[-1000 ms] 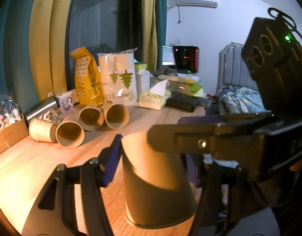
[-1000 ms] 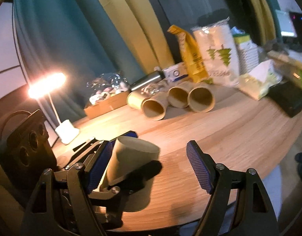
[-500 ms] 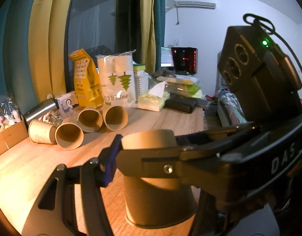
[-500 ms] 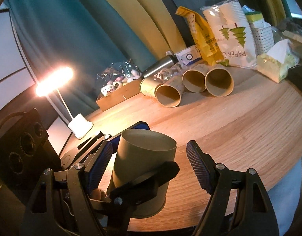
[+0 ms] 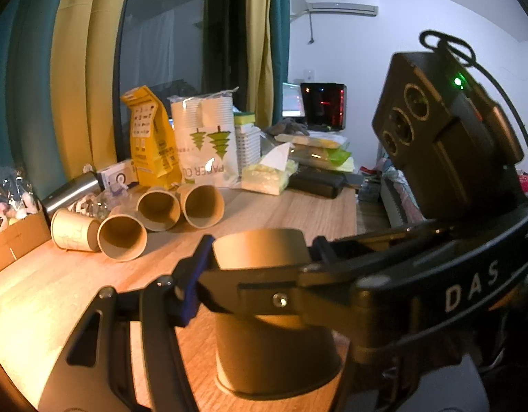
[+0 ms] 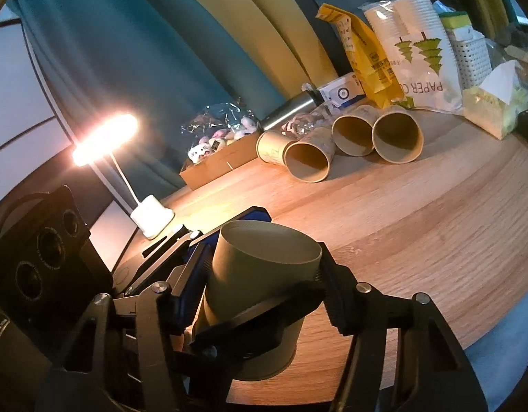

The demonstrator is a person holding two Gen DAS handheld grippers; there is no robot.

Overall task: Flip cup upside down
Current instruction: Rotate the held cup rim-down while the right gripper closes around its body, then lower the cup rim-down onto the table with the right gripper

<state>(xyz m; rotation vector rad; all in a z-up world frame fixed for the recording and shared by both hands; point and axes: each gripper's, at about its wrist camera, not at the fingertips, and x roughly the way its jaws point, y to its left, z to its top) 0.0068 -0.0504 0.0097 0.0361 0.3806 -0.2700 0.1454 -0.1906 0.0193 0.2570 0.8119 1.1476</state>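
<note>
A brown paper cup (image 5: 264,250) stands upside down, base up and rim on the wooden table (image 5: 281,213), near the front edge. It also shows in the right wrist view (image 6: 264,261). My left gripper (image 5: 260,267) is shut on it, its blue pads on both sides. My right gripper (image 6: 264,292) has closed on the same cup from the opposite side, its fingers pressing the cup's wall. Each gripper's body crosses in front of the cup in the other's view.
Several brown cups (image 6: 394,140) lie on their sides at the back of the table. Behind them are a paper-cup pack (image 5: 205,144), a yellow bag (image 5: 150,137), a tissue box (image 5: 267,175) and a steel flask (image 6: 288,113). A lit desk lamp (image 6: 106,137) stands left.
My right gripper has moved in around the cup and its jaws have closed from wide open onto the cup. My left gripper has kept its hold; the cup has stayed in place.
</note>
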